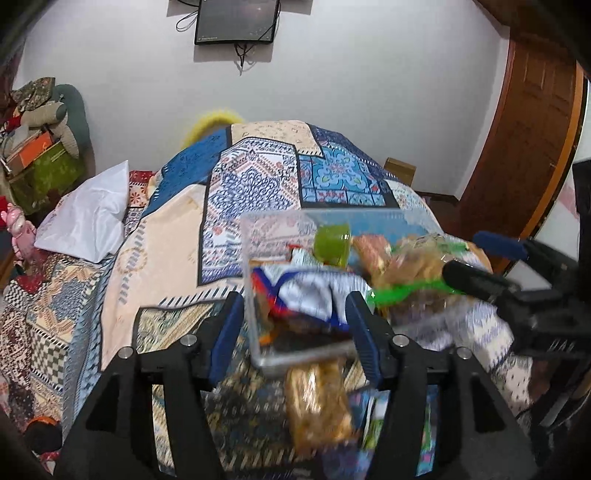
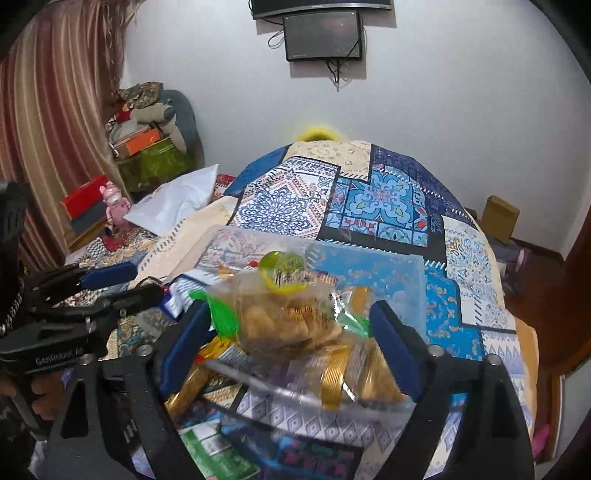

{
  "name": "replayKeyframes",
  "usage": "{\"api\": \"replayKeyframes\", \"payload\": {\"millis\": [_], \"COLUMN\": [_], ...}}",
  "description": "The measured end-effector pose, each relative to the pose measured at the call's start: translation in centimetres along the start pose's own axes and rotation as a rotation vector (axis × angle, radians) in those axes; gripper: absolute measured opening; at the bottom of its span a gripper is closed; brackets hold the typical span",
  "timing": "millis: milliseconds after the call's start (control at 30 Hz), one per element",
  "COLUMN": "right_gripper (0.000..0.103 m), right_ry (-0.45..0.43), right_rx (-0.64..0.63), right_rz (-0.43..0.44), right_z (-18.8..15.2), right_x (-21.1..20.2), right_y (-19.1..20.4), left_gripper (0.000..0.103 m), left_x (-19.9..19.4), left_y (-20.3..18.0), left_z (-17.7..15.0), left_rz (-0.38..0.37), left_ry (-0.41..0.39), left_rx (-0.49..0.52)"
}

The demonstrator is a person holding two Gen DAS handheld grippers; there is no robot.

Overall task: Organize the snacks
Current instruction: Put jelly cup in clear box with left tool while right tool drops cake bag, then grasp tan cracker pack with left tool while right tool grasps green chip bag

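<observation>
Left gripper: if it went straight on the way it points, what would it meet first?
Probably the clear bin: its near corner and the blue-and-white packet inside it already sit between the open left gripper fingers. Blur leaves depth uncertain.

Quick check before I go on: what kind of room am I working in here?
Most likely a bedroom in a home. A patchwork quilt covers a bed, a white pillow lies beside it, and a screen hangs on the wall.
</observation>
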State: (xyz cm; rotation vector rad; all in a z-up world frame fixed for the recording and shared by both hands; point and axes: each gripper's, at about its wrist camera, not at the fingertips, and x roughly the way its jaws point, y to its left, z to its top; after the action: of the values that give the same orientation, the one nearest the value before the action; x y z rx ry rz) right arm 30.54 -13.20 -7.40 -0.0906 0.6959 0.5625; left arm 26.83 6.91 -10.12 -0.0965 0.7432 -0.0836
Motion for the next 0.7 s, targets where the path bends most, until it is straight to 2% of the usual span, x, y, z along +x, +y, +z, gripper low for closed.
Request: {"api": "replayKeyframes", "payload": {"millis": [167,333,533,700], "right_gripper": [0.087,0.087,0.087,0.087], "right_ry": [-0.012,0.024,0.121,0.235], "right_rx": [-0.010,0.005,0.017,-0.021], "right_rz": [0.018,0.063,0.130,0.167], "right_z": [-1.4,-3.8,-7.1,-9.7], "right_x": [-1.8,-2.2,-0.8,2.2], "right_y": [0.3,0.4,1.8,3.4], "left_gripper": [0.061,0.061,0.061,0.061], "left_x": [-0.7,0.0,0.4,0.3], "left_y": [0.1,0.2,0.5,0.5], "left_z": [-2.6,-4.9,-7.5,-9.0], "left_rz": [0.009,0.001,0.002,0.014], "left_ry": [0.034,0.093,0.136,0.170], "left_rx": [0.017,0.003,-0.022,-0.011]}}
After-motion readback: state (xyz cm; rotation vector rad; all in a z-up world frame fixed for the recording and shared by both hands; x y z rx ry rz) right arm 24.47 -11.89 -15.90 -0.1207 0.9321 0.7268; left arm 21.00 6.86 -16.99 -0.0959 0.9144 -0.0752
